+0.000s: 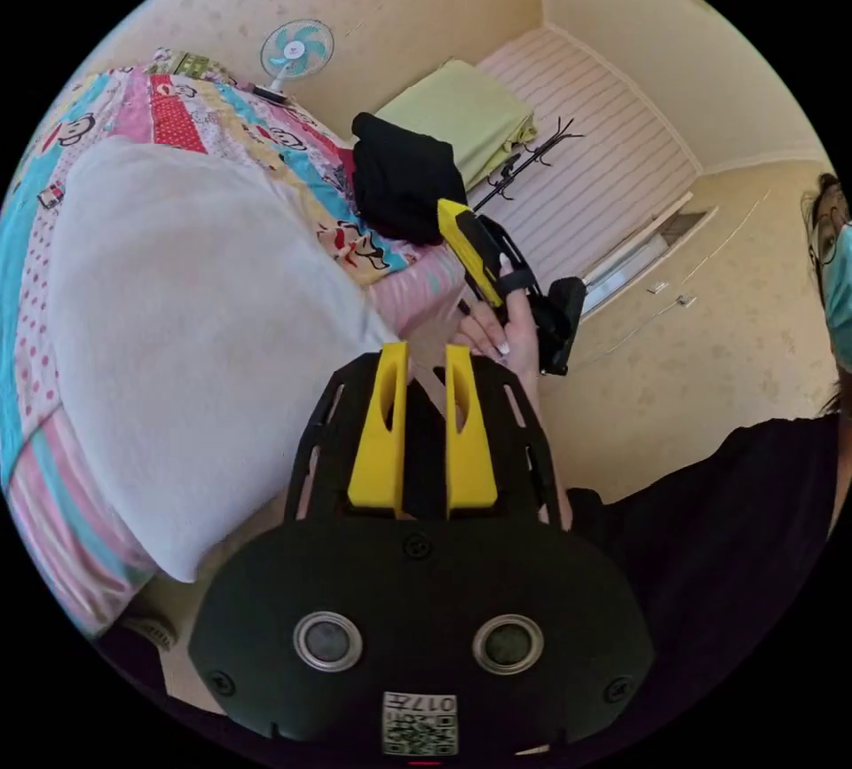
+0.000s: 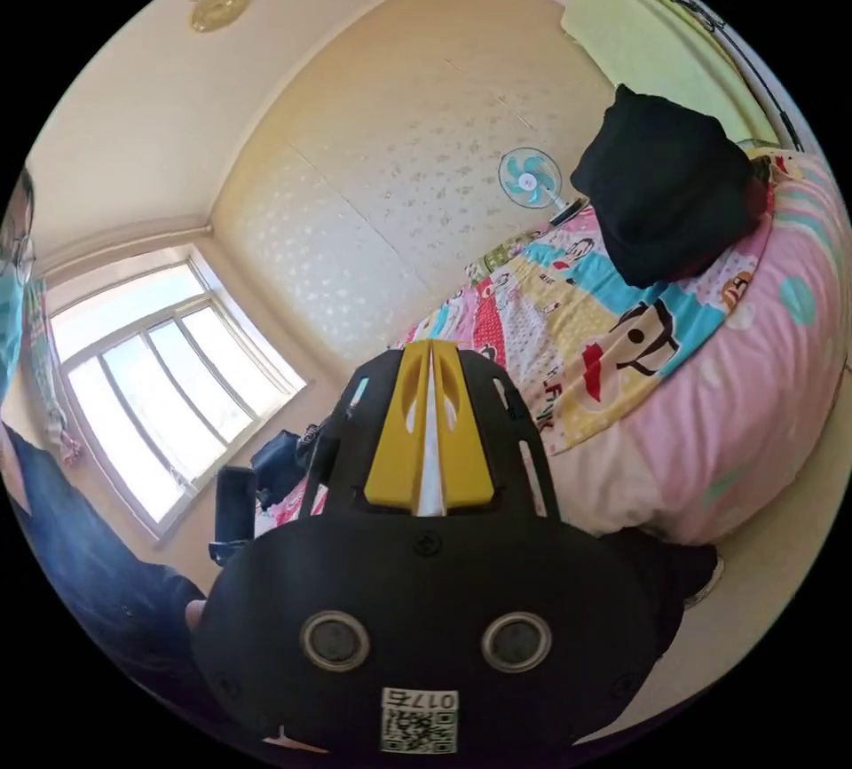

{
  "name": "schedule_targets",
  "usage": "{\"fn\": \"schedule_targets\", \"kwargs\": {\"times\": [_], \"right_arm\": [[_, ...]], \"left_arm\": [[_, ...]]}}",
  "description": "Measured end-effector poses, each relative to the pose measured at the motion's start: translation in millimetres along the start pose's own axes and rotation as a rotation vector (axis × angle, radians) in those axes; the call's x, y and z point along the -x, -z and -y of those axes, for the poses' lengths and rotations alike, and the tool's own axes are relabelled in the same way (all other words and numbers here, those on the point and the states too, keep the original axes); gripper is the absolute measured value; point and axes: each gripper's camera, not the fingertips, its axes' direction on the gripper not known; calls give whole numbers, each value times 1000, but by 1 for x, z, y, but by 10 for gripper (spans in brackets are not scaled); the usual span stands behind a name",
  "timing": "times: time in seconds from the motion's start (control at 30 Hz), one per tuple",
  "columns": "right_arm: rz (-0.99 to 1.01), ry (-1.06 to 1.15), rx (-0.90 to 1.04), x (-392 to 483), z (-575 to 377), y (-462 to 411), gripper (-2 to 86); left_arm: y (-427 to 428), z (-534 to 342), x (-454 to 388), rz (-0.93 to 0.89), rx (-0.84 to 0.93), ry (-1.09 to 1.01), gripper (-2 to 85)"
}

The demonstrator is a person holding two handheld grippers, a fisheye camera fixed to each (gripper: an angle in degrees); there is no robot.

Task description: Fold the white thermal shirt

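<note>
Shirt [image 1: 186, 343] fills frame-left on the bedspread [image 1: 257, 130]; left gripper [image 1: 424, 360] narrowly parted, right gripper [image 2: 430, 352] nearly closed, both empty.

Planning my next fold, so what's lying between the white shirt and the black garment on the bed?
Between the white shirt and the black garment lies just bare cartoon-print bedcover, in the left gripper view.
</note>
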Motion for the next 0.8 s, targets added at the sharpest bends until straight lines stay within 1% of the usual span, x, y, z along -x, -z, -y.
{"fn": "schedule_targets", "kwargs": {"times": [0.07, 0.1, 0.13, 0.17, 0.2, 0.23, 0.27, 0.3, 0.33, 0.37, 0.4, 0.43, 0.47, 0.5, 0.53, 0.57, 0.6, 0.63, 0.67, 0.7, 0.73, 0.77, 0.8], "right_arm": [[17, 120, 137, 23, 7, -32, 4], [-79, 181, 333, 33, 8, -67, 4], [-348, 227, 602, 31, -1, -113, 4], [-458, 282, 700, 28, -10, -131, 4], [-591, 298, 677, 22, -17, -139, 4], [-614, 231, 623, 16, -10, -130, 4], [-602, 190, 619, 12, -5, -125, 5], [-574, 130, 617, 6, 8, -116, 5], [-540, 97, 622, -1, 19, -109, 6], [-524, 87, 621, -4, 23, -105, 6], [-496, 70, 609, -9, 31, -96, 8], [-476, 52, 592, -14, 39, -86, 10], [-466, 42, 586, -16, 43, -81, 11], [-439, 13, 573, -21, 53, -69, 14], [-395, -35, 556, -27, 66, -53, 18], [-370, -67, 549, -30, 73, -43, 22], [-312, -149, 515, -39, 89, -15, 29], [-243, -252, 422, -49, 104, 23, 47], [-196, -303, 359, -54, 110, 46, 56], [-143, -421, 263, -66, 117, 88, 122], [-114, -535, 244, -78, 120, 122, 183], [-86, -580, 258, -83, 120, 136, 211], [-1, -659, 294, -92, 118, 159, 249]], "left_arm": [[10, -10, 3, 1, -8, 15, 79], [22, -15, 3, 27, -21, 7, 81], [30, -17, 2, 51, -34, 2, 82], [47, -22, 1, 124, -77, -7, 85], [67, -28, -1, 246, -148, 0, 91], [77, -33, -1, 327, -195, 18, 99], [96, -44, 3, 495, -301, 79, 116], [111, -55, 11, 608, -391, 156, 141], [116, -59, 17, 629, -413, 191, 153], [119, -63, 35, 587, -391, 255, 164], [113, -64, 58, 482, -296, 330, 173], [107, -64, 70, 428, -237, 371, 175], [91, -66, 91, 321, -135, 449, 172], [82, -70, 106, 230, -108, 497, 161], [80, -72, 111, 193, -110, 525, 144], [79, -77, 121, 110, -135, 589, 111], [80, -80, 126, 58, -168, 632, 94], [82, -81, 126, 39, -182, 646, 85], [86, -79, 124, 3, -196, 655, 81], [90, -75, 117, -50, -217, 642, 78], [92, -72, 113, -81, -233, 632, 77], [97, -65, 104, -155, -276, 599, 77], [99, -57, 94, -207, -307, 566, 77]]}}
